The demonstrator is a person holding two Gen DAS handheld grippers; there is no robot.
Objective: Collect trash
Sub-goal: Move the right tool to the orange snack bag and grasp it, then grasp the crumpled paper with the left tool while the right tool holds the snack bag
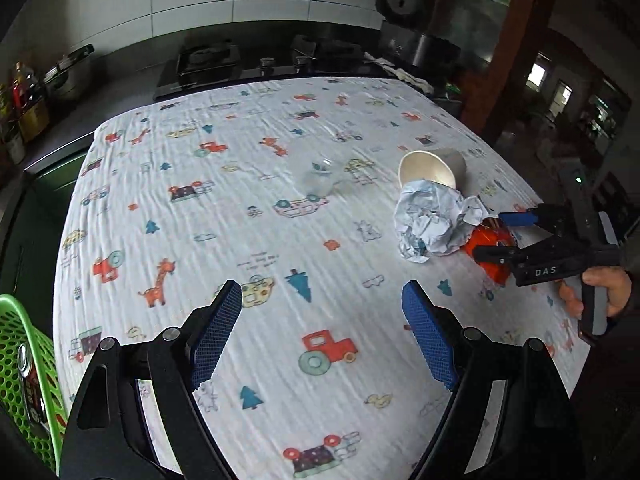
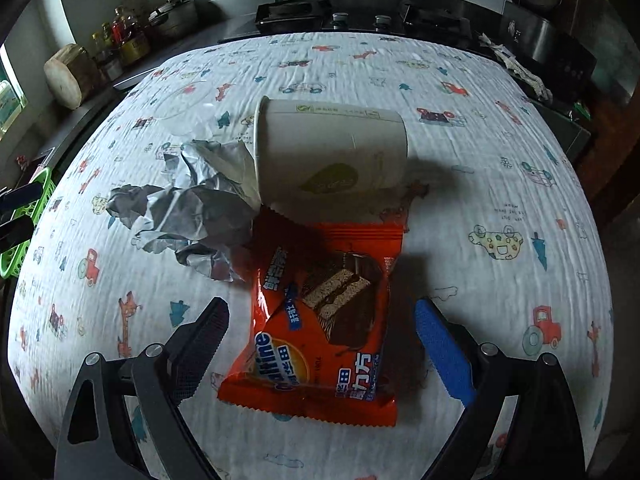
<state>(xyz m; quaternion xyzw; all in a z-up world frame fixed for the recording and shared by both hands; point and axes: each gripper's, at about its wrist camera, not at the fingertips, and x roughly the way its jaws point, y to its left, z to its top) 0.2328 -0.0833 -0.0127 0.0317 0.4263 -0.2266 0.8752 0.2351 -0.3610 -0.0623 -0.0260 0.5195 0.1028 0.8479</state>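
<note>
Cloth [image 1: 248,240] printed with tractors, giraffes and trees covered the table in the left wrist view. The left gripper [image 1: 322,330] hung over a bare stretch of it with its jaws spread wide and nothing between the blue pads [image 1: 430,344]. At the lower left edge stood a green basket [image 1: 24,360] with a can [image 1: 32,384] inside. Toward the far right lay a tipped paper cup [image 1: 434,170], its mouth turned to the camera, and just in front of it a ball of crumpled paper [image 1: 430,226] touching it. Beside the paper, an orange snack wrapper [image 1: 490,250] showed partly behind the right gripper [image 1: 486,238], which a hand [image 1: 602,290] held over it. A clear plastic cup [image 1: 322,178] lay near the middle of the table, blurred.

In the right wrist view, the right gripper [image 2: 322,350] was open, its two pads [image 2: 444,354] standing on either side of the snack wrapper [image 2: 320,320] without pressing it; whether they touched its edges could not be told. The wrapper lay flat on the cloth [image 2: 500,184]. Its far end reached the paper cup [image 2: 330,152], which lay on its side. The crumpled paper [image 2: 188,212] sat left of both, against the cup's rim. The basket [image 2: 24,216] showed at the far left edge.
</note>
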